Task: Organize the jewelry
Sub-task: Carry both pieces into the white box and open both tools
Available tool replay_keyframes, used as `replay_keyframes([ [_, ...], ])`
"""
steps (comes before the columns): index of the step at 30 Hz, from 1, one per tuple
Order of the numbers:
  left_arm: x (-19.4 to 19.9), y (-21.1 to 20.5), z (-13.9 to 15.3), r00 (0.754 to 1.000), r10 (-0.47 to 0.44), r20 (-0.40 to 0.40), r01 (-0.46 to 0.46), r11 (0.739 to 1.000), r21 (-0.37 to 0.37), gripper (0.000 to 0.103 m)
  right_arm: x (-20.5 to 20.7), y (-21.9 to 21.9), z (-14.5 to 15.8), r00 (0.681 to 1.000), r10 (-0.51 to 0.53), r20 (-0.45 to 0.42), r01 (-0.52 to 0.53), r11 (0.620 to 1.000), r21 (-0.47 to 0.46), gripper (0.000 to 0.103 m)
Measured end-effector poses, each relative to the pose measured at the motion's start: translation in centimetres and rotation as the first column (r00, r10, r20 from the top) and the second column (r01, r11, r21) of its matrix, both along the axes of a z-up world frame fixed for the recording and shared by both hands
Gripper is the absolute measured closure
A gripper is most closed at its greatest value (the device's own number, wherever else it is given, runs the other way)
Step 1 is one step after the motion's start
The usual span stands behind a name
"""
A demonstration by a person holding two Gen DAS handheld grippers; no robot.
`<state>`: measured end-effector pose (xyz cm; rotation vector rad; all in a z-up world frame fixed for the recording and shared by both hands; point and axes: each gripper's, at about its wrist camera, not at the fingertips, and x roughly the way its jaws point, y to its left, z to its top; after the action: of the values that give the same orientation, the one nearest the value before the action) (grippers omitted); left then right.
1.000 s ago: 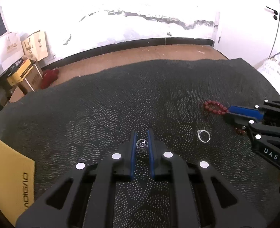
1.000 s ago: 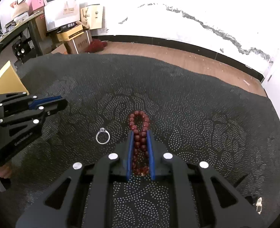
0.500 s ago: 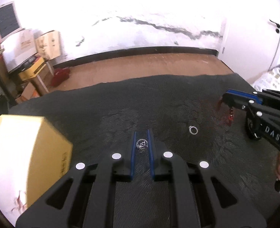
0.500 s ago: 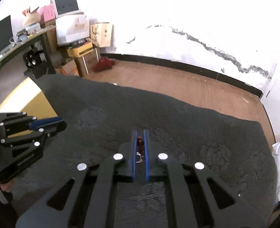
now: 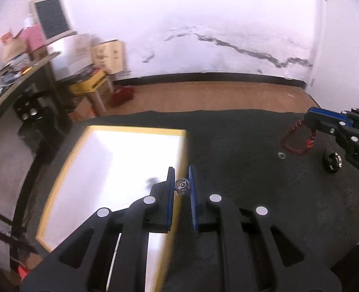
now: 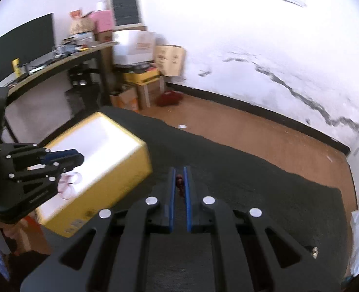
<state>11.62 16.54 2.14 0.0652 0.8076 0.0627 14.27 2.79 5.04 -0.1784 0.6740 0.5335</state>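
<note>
The work surface is a dark cloth [image 5: 240, 146] with a faint dotted pattern; it covers the whole area under both tongs. Beyond its far edge lies a brown wooden floor [image 6: 264, 136], then a black baseboard and a white wall [image 5: 203, 24] with a long dark crack. Ahead and to the left of the tongs stands a desk [image 6: 65, 58] with a black monitor [image 6: 21, 46], and beside it some cardboard boxes [image 6: 169, 58] are stacked. The printing on these boxes is too blurred to read.

The left gripper [image 5: 182, 187] is pressed together on a small silver ring [image 5: 181, 186], which sits between its blue pads. Just under and to the left of it is a yellow box [image 5: 135, 129], open, with a bright white inside. In the right wrist view the left tongs hang above this box.

The right gripper [image 6: 179, 185], ahead and to the right of the left one, pinches a red bead bracelet [image 5: 297, 138]; the loop hangs down from its tips, above the cloth. Near and below the hanging loop a second small ring [image 5: 281, 155] lies on the cloth. On the side of the right tongs white letters "DA" can be read; the rest is cut off at the picture's edge.
</note>
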Motion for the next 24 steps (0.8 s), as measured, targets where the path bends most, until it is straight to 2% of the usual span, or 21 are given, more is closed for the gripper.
replay_keyframes([
  [5,-3.6,5.7,1.3,0.997,0.08,0.007,-0.08,0.997,0.009,0.092,-2.6,6.9,2.5,0.995,0.102,0.011,-0.102,0.995,0.002,0.096],
  [10,-6.4,11.4,1.5,0.987,0.159,-0.005,-0.159,0.987,0.005,0.092,-4.0,13.1,3.1,0.984,0.181,-0.002,-0.181,0.984,0.001,0.096],
  [14,-7.4,15.1,0.6,0.977,0.211,-0.026,-0.211,0.977,-0.009,0.092,-3.7,17.4,2.3,0.976,0.217,-0.032,-0.217,0.976,0.001,0.096],
  [18,-6.8,17.6,-1.3,0.968,0.245,-0.064,-0.246,0.969,-0.013,0.092,-2.6,21.2,0.5,0.97,0.236,-0.062,-0.238,0.971,-0.023,0.096],
  [24,-4.0,19.4,-5.9,0.953,0.273,-0.13,-0.28,0.96,-0.033,0.092,-0.2,23.7,-2.9,0.97,0.222,-0.096,-0.229,0.971,-0.072,0.096],
])
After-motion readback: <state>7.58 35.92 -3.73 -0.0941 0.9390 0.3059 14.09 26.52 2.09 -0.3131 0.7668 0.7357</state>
